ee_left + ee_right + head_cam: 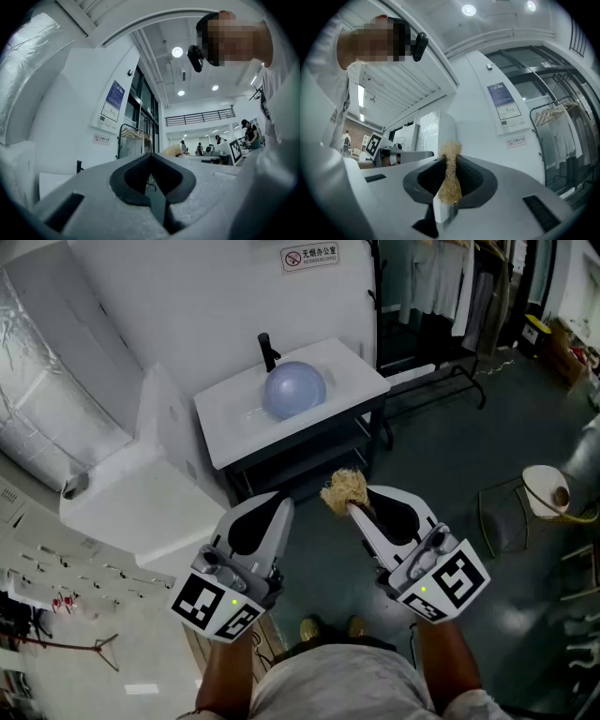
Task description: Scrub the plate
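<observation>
Clamping a straw scrubber (343,489) is the right hand-held gripper (354,510); the left hand-held gripper (283,505) sits closed, empty

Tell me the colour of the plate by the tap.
Pale blue plate; the head view shows it best.

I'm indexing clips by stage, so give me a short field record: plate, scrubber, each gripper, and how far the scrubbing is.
plate: plate, pale blue, in the white sink, beside the black faucet
scrubber: scrubber, a straw-coloured fibre wad, sticking out past the jaw tips
left gripper: left gripper, shut, empty
right gripper: right gripper, shut on the scrubber
stage: not yet begun; both grippers apart from the sink, plate untouched
</observation>
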`<state>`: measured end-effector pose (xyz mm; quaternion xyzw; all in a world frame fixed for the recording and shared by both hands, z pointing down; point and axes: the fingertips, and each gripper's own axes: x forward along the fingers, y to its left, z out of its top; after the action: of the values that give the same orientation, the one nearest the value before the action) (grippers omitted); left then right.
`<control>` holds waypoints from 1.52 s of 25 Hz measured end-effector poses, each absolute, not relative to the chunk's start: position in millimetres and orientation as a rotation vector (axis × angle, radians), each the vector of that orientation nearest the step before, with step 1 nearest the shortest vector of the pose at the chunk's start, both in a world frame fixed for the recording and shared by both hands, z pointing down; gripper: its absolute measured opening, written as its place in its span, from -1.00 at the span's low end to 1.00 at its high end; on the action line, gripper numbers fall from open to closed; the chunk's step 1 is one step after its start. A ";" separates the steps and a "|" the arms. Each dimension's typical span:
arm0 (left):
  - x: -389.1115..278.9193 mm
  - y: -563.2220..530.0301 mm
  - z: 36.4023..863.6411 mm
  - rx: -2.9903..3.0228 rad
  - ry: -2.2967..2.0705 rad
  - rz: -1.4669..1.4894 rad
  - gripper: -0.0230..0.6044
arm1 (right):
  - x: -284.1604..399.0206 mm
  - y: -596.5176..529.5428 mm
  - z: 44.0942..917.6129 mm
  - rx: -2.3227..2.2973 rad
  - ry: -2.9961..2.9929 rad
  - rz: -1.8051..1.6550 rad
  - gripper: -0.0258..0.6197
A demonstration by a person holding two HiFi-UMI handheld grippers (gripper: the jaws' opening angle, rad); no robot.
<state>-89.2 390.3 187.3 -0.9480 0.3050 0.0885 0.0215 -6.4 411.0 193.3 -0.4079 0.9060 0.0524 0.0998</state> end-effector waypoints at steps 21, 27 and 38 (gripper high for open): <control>-58.9 376.2 194.4 -2.907 1.035 0.240 -0.88 | 40.0 400.5 190.7 -1.152 2.654 0.135 -0.73; -38.4 377.3 195.2 -2.884 1.066 0.234 -0.88 | 64.2 402.2 192.5 -1.129 2.657 0.138 -0.73; -31.6 368.9 199.4 -2.857 1.126 0.220 -0.88 | 84.1 392.6 198.1 -1.120 2.661 0.135 -0.73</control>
<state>-31.6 368.9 199.4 -0.9275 0.3656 0.0715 0.0312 84.1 392.6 198.1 -0.3845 0.9134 0.0464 0.1254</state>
